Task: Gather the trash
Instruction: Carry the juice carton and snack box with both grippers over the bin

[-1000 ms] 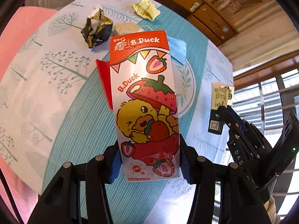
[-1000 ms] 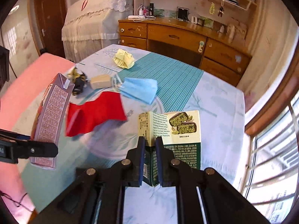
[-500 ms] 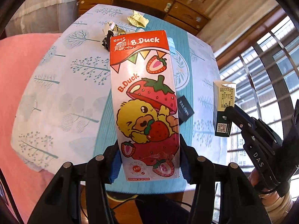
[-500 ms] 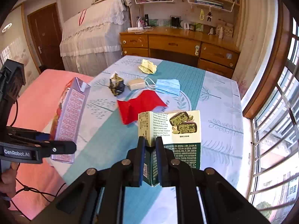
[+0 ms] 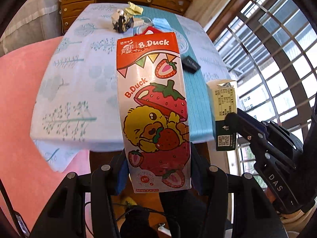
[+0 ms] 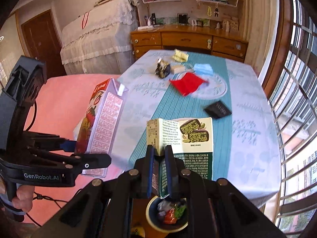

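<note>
Left wrist view: your left claw (image 5: 157, 170) pinches the strawberry milk carton (image 5: 152, 107) by its lower end, blue pads pressed on both side faces, so the carton stands up along the fingers with its B.Duck front facing the camera. Beyond it lies the tabletop (image 5: 79, 91) under a pale tree-print cloth with a teal striped band down the middle. At the far end sit a crumpled black wrapper (image 5: 120, 22), a crumpled yellow wrapper (image 5: 135, 9), a blue face mask (image 5: 160, 22) and a red paper (image 5: 147, 32) whose top just shows above the carton. A small black packet (image 5: 191, 64) lies on the teal band, right of the carton. To the right, your right claw (image 5: 232, 119) grips the green snack box (image 5: 223, 115), which hangs off the near edge of the tabletop.

From the right wrist camera, your right claw (image 6: 158, 158) is squeezed nearly together on a thin side panel of the green snack box (image 6: 190, 144), the box's printed face spreading to the right of the fingers. Below the fingers a round bin (image 6: 168, 216) with a pale rim holds coloured scraps. On the left your left claw (image 6: 79, 150), held in a hand (image 6: 21, 198), carries the carton (image 6: 103, 130) over a pink surface (image 6: 59, 103) beside the tabletop. The red paper (image 6: 186, 84), mask (image 6: 203, 69) and black packet (image 6: 218, 109) rest well apart on the cloth.
</note>
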The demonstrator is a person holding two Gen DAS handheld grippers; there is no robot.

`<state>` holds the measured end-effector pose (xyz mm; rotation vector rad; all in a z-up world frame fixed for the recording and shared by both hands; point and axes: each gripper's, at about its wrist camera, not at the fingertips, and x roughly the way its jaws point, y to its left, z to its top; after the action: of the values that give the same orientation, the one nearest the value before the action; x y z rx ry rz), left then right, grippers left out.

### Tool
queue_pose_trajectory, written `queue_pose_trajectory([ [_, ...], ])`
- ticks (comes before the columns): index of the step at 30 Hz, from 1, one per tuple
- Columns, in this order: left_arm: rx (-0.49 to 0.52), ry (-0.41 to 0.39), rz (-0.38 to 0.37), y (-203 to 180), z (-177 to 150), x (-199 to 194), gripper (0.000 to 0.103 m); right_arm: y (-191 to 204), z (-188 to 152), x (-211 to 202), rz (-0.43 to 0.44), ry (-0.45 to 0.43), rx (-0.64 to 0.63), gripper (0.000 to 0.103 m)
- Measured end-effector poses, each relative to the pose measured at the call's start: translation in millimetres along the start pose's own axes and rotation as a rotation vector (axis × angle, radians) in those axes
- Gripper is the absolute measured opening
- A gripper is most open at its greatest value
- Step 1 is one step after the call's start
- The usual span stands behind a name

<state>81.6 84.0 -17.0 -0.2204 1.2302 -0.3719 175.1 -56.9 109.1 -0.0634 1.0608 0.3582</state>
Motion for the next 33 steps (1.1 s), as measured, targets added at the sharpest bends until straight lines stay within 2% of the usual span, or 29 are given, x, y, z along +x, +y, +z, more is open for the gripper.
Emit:
queue_pose_trajectory([
  [6, 0.071, 0.067, 0.013, -2.9, -53.7, 11.8, 0.050, 11.7, -42.0, 13.8, 0.019, 0.116, 0.040, 0.011],
  [15, -0.010, 0.192, -0.007, 14.2, -115.6, 68.2, 0.050, 6.3, -100.5, 65.1, 0.033, 0.270, 0.136, 0.011],
  [24, -0.062, 0.280, 0.012, 35.0, -152.0, 174.8, 0.051, -23.1, -173.9, 155.7, 0.060, 0.378, 0.258, 0.011],
  [33, -0.037, 0.360, 0.024, 46.0, -181.2, 278.6, 0.051, -72.7, -236.5, 242.1, 0.071, 0.443, 0.422, 0.011],
])
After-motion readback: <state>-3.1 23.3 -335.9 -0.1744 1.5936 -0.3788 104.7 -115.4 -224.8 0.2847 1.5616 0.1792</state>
